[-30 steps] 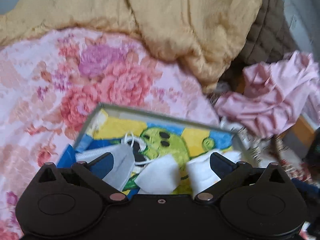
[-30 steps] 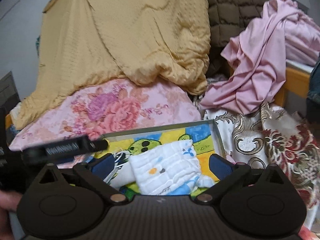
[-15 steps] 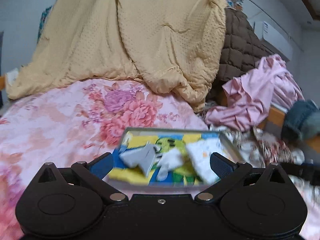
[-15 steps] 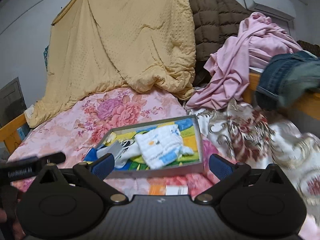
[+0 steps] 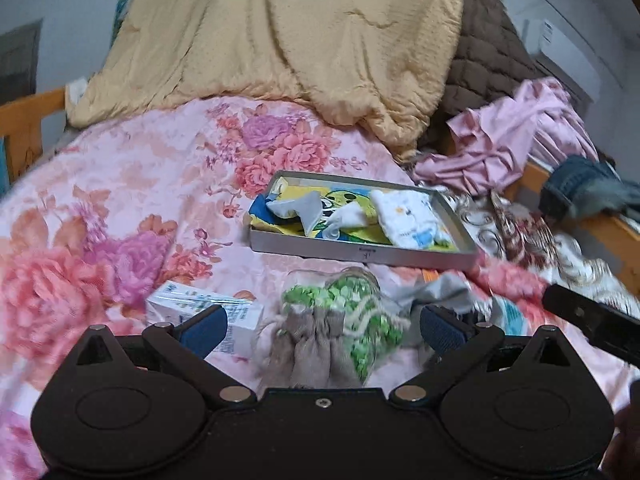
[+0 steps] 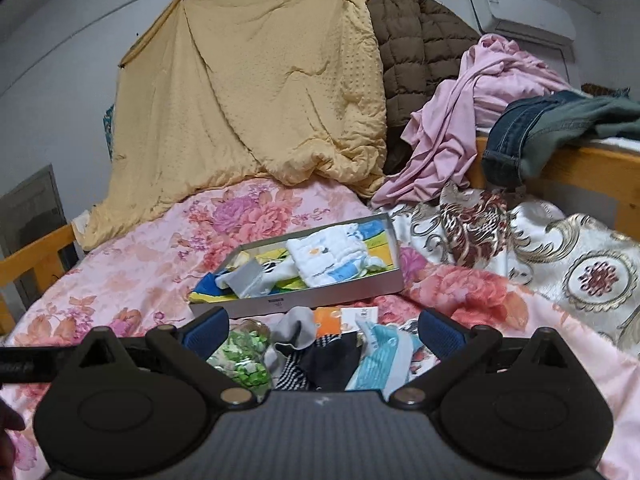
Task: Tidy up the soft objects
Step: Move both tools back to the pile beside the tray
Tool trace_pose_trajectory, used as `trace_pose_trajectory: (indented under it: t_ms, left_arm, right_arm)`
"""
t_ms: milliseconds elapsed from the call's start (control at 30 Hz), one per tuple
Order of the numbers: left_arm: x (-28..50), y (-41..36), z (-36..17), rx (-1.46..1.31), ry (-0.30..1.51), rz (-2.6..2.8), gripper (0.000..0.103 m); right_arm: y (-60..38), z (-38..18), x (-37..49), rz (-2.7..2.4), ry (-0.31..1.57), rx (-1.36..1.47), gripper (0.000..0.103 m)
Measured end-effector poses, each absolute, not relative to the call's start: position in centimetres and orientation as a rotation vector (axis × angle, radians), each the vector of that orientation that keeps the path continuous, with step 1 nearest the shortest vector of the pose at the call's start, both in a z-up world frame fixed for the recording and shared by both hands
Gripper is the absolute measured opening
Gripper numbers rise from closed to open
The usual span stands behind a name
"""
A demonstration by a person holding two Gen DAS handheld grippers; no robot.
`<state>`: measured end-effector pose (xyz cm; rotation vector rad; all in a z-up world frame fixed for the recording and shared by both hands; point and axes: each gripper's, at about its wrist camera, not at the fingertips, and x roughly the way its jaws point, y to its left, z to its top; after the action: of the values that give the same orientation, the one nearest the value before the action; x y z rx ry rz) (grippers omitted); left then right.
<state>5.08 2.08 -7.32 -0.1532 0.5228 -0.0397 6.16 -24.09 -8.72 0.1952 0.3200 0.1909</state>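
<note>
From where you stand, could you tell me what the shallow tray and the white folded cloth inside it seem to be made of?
The tray looks like thin metal with a matte silver finish: straight, crisp walls and a dull grey sheen, though coated card is possible. The white folded cloth looks like soft cotton gauze or muslin: ribbed, quilted layers, limp edges and small printed motifs.

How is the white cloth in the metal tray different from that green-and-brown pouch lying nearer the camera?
The white cloth lies folded flat inside the tray; the green-and-brown pouch sits bunched on the bedspread outside it. The cloth is white with small coloured prints; the pouch is green-speckled with a gathered brown top. Both are soft.
</note>
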Motion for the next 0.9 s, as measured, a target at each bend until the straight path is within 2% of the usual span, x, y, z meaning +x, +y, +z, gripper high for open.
trace_pose_trajectory:
  t_ms: [133,267,567,900]
  left_arm:
    - [4.1,1.5,-6.1,-0.034,0.545,-0.055,0.102]
    - [4.4,1.4,-5.1,-0.027,0.585,-0.032,0.102]
    - [4.4,-0.5,-5.3,-0.047,0.577,-0.003,0.102]
    - [3.2,-1.0,-6.2,0.008,0.541,0.005,0.102]
  right_arm:
    - [-24.7,-8.1,6.6,0.22,0.279,0.197,0.103]
    - [-25.3,-8.0,6.6,0.211,0.223,0.146,0.103]
    - [-26.0,-8.7,7.0,0.263,0.263,0.16,0.103]
    - [-24.3,-5.9,12.9,0.265,0.205,0.133,0.103]
